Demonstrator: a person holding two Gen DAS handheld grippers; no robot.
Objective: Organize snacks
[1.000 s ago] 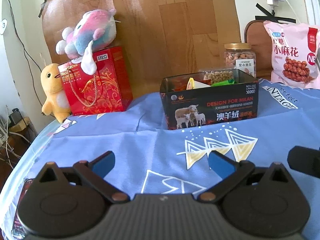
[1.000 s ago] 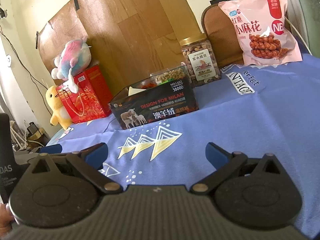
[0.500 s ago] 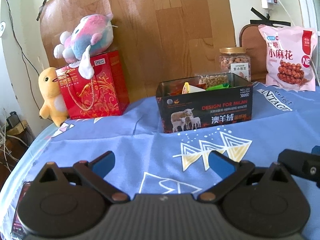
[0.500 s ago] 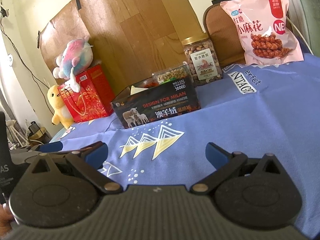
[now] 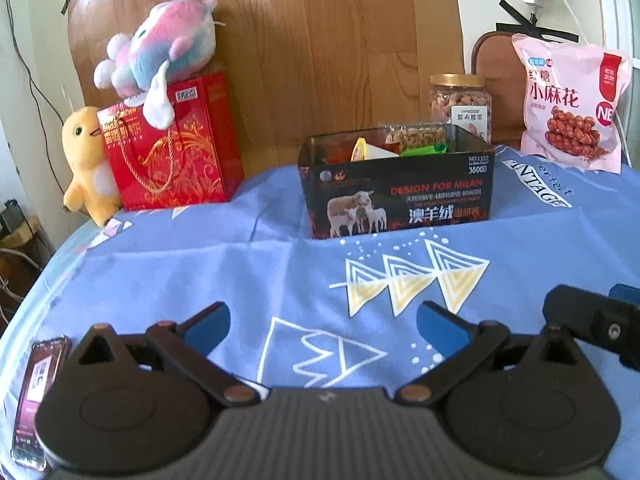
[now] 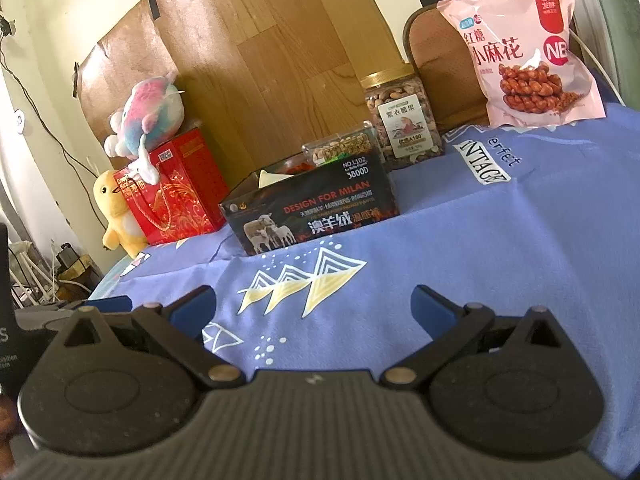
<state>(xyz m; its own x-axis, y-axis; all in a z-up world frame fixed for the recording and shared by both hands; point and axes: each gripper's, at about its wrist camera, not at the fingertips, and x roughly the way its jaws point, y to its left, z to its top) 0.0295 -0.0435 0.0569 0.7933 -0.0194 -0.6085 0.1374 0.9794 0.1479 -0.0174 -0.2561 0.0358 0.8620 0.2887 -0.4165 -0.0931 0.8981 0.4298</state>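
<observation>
Left gripper (image 5: 323,322): spread wide, empty, low over the blue cloth (image 5: 200,272). Right gripper (image 6: 314,307): likewise wide and empty.

Risks, judged from here:
- Phone (image 5: 38,392) at far left of the left gripper, near the table edge; liable to be knocked off by a careless sweep.
- Plush whale (image 5: 160,52) perched atop the red gift bag (image 5: 172,152), up-left; easily toppled.
- Pink snack bag (image 6: 528,48) leaning upright, far ahead-right of the right gripper; likely to slump or slip in a pinch on loose film.

Black box (image 5: 400,196) straight ahead of the left gripper, well apart, already holding packets. Nut jar (image 6: 404,116) just behind it, ahead of the right gripper.
</observation>
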